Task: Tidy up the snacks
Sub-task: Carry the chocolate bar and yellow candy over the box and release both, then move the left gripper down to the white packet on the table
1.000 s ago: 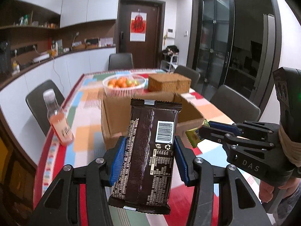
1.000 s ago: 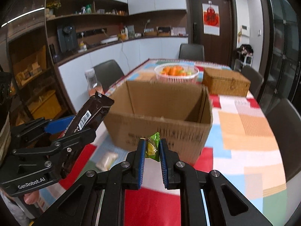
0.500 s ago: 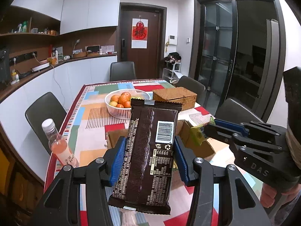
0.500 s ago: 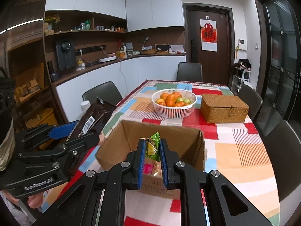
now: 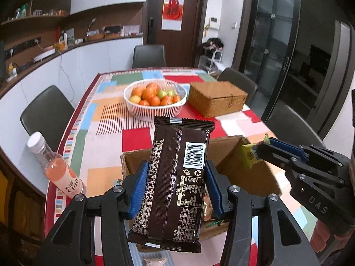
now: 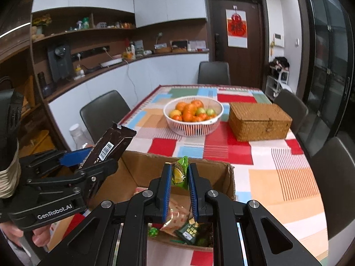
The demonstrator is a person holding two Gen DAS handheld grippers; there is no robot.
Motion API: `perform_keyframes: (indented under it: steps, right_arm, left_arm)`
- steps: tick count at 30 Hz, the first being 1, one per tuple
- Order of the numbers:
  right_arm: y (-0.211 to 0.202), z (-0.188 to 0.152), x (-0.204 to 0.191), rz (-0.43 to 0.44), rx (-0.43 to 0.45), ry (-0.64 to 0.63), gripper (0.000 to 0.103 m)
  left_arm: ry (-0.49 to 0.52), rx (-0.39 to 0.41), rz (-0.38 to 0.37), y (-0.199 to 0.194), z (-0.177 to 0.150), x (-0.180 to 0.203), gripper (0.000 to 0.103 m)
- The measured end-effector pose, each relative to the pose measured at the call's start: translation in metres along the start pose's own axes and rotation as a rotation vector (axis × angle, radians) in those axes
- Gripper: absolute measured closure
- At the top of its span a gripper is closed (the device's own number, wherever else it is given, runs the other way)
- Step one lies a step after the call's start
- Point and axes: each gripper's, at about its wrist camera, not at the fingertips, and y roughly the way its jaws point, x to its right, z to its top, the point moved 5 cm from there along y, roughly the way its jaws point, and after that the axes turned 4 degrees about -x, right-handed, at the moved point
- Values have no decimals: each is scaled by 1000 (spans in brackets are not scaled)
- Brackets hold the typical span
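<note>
My left gripper [image 5: 176, 177] is shut on a dark brown snack packet [image 5: 175, 177] with a barcode, held upright above the near side of an open cardboard box [image 5: 230, 155]. It also shows in the right wrist view [image 6: 108, 148]. My right gripper [image 6: 179, 175] is shut on a small green and yellow snack packet [image 6: 179, 174], held over the box [image 6: 142, 170]; this packet also shows in the left wrist view [image 5: 249, 156]. Several snack packets [image 6: 179, 219] lie inside the box.
A white basket of oranges [image 5: 155, 98] and a wicker box [image 5: 217, 98] stand farther back on the patchwork tablecloth. A bottle of pink drink [image 5: 55, 168] stands at the table's left edge. A small pale packet [image 5: 155, 260] lies before the box. Dark chairs surround the table.
Both grippers have risen and moved forward over the box with their packets, so the views now look down into it. Both grips are unchanged.
</note>
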Motion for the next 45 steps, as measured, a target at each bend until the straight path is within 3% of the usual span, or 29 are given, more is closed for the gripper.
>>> perform_keyframes:
  steps: [3, 5, 9, 14, 16, 23, 30, 35, 45]
  right_arm:
    - [8, -3, 3, -11, -19, 9, 86]
    - [12, -4, 5, -14, -26, 15, 86]
    - [11, -8, 6, -29, -36, 20, 66]
    - [-6, -15, 1, -21, -3, 14, 64]
    - [-16, -19, -4, -13, 12, 8, 58]
    - [-45, -35, -24, 16, 53, -17, 57]
    - [-59, -56, -39, 37, 61, -22, 50]
    - [-55, -80, -47, 38, 33, -27, 47]
    - [-15, -137, -48, 28, -138, -27, 47]
  left_arm:
    - [-15, -21, 32, 10, 0, -2, 53]
    - [-20, -22, 67, 11, 1, -2, 47]
    - [-19, -7, 96, 0, -3, -5, 43]
    - [12, 47, 150, -31, -15, -4, 41]
    - [14, 66, 159, -43, -20, -4, 40]
    - [5, 109, 155, -78, -48, -4, 37]
    - [-3, 112, 160, -92, -77, -6, 35]
    - [-10, 80, 161, -88, -104, -11, 34]
    - [-39, -65, 137, -49, -161, -23, 34]
